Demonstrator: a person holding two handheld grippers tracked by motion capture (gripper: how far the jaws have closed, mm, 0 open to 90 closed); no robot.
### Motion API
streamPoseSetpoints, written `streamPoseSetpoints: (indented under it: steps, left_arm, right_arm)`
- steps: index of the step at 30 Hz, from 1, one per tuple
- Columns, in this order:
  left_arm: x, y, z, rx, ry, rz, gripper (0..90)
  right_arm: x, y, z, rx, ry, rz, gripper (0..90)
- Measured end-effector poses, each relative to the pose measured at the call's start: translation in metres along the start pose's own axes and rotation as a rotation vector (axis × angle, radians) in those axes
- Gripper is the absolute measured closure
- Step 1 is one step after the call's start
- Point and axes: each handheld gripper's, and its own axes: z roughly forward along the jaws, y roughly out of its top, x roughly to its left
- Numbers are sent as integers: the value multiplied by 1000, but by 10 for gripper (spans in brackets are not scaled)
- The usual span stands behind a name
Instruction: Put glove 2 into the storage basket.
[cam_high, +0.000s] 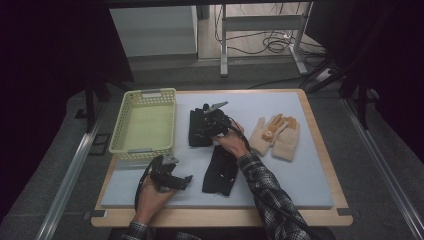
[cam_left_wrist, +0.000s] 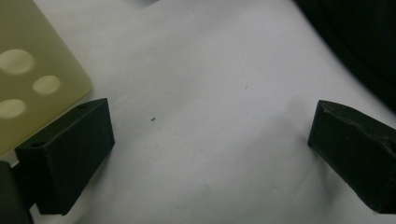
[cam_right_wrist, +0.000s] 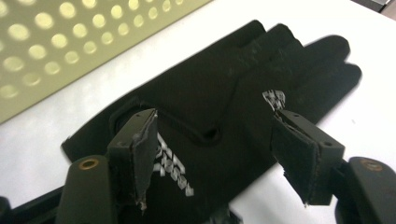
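The right gripper (cam_high: 209, 119) hovers jaws apart over a black glove (cam_right_wrist: 224, 107) lying flat just beside the yellow-green perforated basket (cam_high: 142, 125) – nothing held; the left gripper (cam_high: 172, 179), jaws wide apart and holding nothing, sits near the basket's front corner – a second black glove (cam_high: 220, 171) beside it

Lab/test setup: padded table (cam_high: 310, 190), metal frame legs (cam_high: 224, 45), floor cables (cam_high: 272, 42).
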Motion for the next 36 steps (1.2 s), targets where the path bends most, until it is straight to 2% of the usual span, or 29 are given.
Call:
streamPoseSetpoints:
  steps: [5, 11, 15, 16, 17, 19, 20, 21, 22, 24, 26, 29, 32, 35, 36]
  left_arm:
    - [0, 0, 0, 0, 0, 0, 4]
    - [0, 0, 0, 1, 0, 0, 4]
    - [0, 0, 0, 7, 1, 8, 4]
    - [1, 0, -1, 8, 0, 9, 4]
    - [0, 0, 0, 7, 1, 8, 4]
    - [0, 0, 0, 7, 1, 8, 4]
    - [0, 0, 0, 7, 1, 8, 4]
    - [0, 0, 0, 7, 1, 8, 4]
    - [0, 0, 0, 8, 1, 9, 4]
    - [0, 0, 0, 8, 1, 9, 4]
    - [0, 0, 0, 8, 1, 8, 4]
    - [0, 0, 0, 8, 0, 8, 4]
    - [1, 0, 0, 8, 0, 8, 4]
    - [1, 0, 0, 8, 0, 7, 4]
    - [1, 0, 0, 8, 0, 7, 4]
  right_arm:
    - [2, 4, 13, 13, 4, -26, 241]
    - [0, 4, 26, 38, 9, -33, 197]
    - [-5, 1, 28, 34, 59, -9, 308]
    - [-5, 1, 27, 34, 65, -10, 375]
    - [-5, 1, 27, 34, 65, -10, 375]
    - [-4, 3, 27, 46, 69, -4, 442]
    - [-3, 4, 26, 64, 69, 10, 636]
    - [-2, 5, 25, 70, 17, -6, 668]
    - [-2, 5, 25, 70, 17, -6, 668]
    - [-1, 4, 24, 65, 10, 7, 733]
    - [2, 5, 23, 72, 3, -16, 798]
    - [3, 6, 22, 76, -3, -11, 811]
    - [5, 7, 19, 79, -12, -27, 819]
    - [5, 10, 10, 56, -9, -15, 821]
    - [4, 12, 2, 35, -4, -9, 821]
